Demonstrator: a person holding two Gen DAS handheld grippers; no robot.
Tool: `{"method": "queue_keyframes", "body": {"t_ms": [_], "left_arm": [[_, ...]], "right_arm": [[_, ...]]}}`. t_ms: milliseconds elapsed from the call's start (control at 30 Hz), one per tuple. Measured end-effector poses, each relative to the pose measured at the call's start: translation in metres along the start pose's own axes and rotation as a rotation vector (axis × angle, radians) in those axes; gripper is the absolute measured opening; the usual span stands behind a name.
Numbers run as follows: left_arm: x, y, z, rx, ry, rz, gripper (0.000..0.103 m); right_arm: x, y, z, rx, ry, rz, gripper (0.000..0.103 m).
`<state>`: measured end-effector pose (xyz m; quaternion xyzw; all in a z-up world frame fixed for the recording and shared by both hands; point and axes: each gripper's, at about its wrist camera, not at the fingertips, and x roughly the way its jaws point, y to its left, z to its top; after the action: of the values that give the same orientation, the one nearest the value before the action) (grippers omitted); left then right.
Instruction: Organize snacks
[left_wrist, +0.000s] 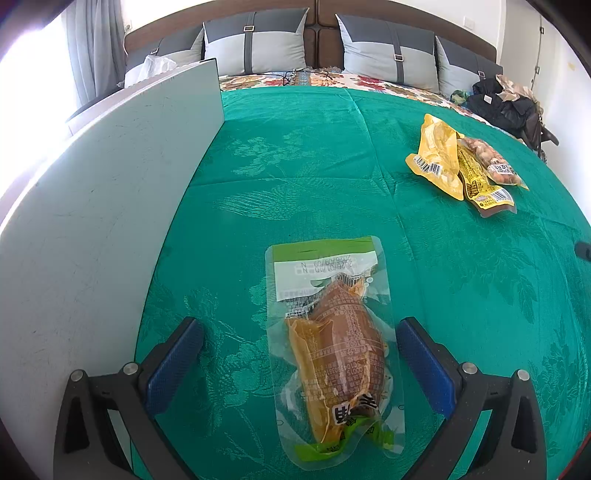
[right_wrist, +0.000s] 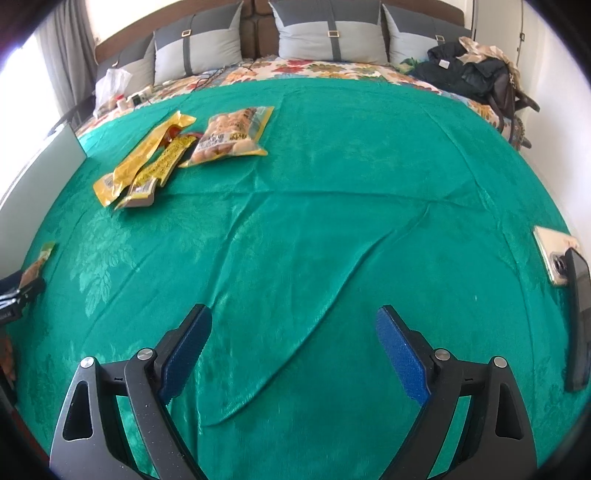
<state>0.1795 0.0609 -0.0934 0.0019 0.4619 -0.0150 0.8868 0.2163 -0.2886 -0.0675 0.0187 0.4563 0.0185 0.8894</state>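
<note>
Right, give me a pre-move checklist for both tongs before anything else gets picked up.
1. Left tongs open, pads clear of the green-topped snack pack: ok.
2. That pack lies flat on the green cloth: ok.
3. Right tongs open and hold nothing: ok.
4. Yellow snack pile apart from both tongs: ok.
5. Phone at the cloth's right edge, clear of the right tongs: ok.
6. Where the snacks should end up: cannot tell.
</note>
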Motion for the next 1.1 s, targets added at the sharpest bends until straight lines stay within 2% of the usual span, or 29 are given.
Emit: {"method": "queue_keyframes", "body": {"t_ms": [100, 200, 267, 367, 400, 467, 500, 600, 700, 800, 867, 967, 1000, 1033, 1100], "left_arm": [[0.0, 0.0, 0.0, 0.0, 0.0, 0.0, 0.103], [0.0, 0.0, 0.0, 0.0, 0.0, 0.0, 0.103], [0.0, 0.0, 0.0, 0.0, 0.0, 0.0, 0.103], [0.0, 0.0, 0.0, -0.001, 0.0, 0.0, 0.103], [0.0, 0.0, 0.0, 0.0, 0.0, 0.0, 0.103], [0.0, 0.0, 0.0, -0.001, 0.0, 0.0, 0.103], [0.0, 0.0, 0.0, -0.001, -0.001, 0.0, 0.103], [0.001, 0.0, 0.0, 0.0, 0.0, 0.0, 0.103], [0.001, 0.0, 0.0, 0.0, -0.001, 0.001, 0.103], [0.001, 0.0, 0.0, 0.0, -0.001, 0.001, 0.103], [0.001, 0.0, 0.0, 0.0, -0.001, 0.001, 0.103], [0.001, 0.0, 0.0, 0.0, -0.001, 0.001, 0.103], [0.001, 0.0, 0.0, 0.0, -0.001, 0.001, 0.103], [0.001, 0.0, 0.001, 0.0, -0.001, 0.001, 0.103], [0.001, 0.0, 0.001, 0.0, 0.0, 0.001, 0.103]], "right_arm": [[0.017, 0.015, 0.056, -0.002, -0.011, 0.035, 0.092], [0.05, 0.044, 0.104, -0.058, 0.023, 0.028, 0.092], [0.076, 0.06, 0.126, -0.075, 0.06, 0.011, 0.091], [0.119, 0.071, 0.138, -0.094, 0.155, -0.053, 0.091], [0.13, 0.07, 0.137, -0.088, 0.191, -0.062, 0.087], [0.126, 0.061, 0.137, -0.033, 0.144, -0.053, 0.068], [0.124, 0.057, 0.134, -0.021, 0.147, -0.046, 0.064], [0.111, 0.051, 0.125, -0.074, 0.182, -0.026, 0.063], [0.083, 0.031, 0.106, -0.018, 0.201, 0.037, 0.059], [0.038, 0.021, 0.066, 0.013, 0.179, 0.077, 0.058], [0.012, 0.025, 0.025, -0.009, 0.145, 0.063, 0.059], [-0.004, 0.034, -0.035, -0.065, 0.085, 0.011, 0.071], [-0.01, 0.039, -0.05, -0.113, 0.011, -0.011, 0.076], [-0.015, 0.045, -0.061, -0.158, -0.051, -0.044, 0.083], [-0.017, 0.043, -0.065, -0.15, -0.044, -0.055, 0.088]]}}
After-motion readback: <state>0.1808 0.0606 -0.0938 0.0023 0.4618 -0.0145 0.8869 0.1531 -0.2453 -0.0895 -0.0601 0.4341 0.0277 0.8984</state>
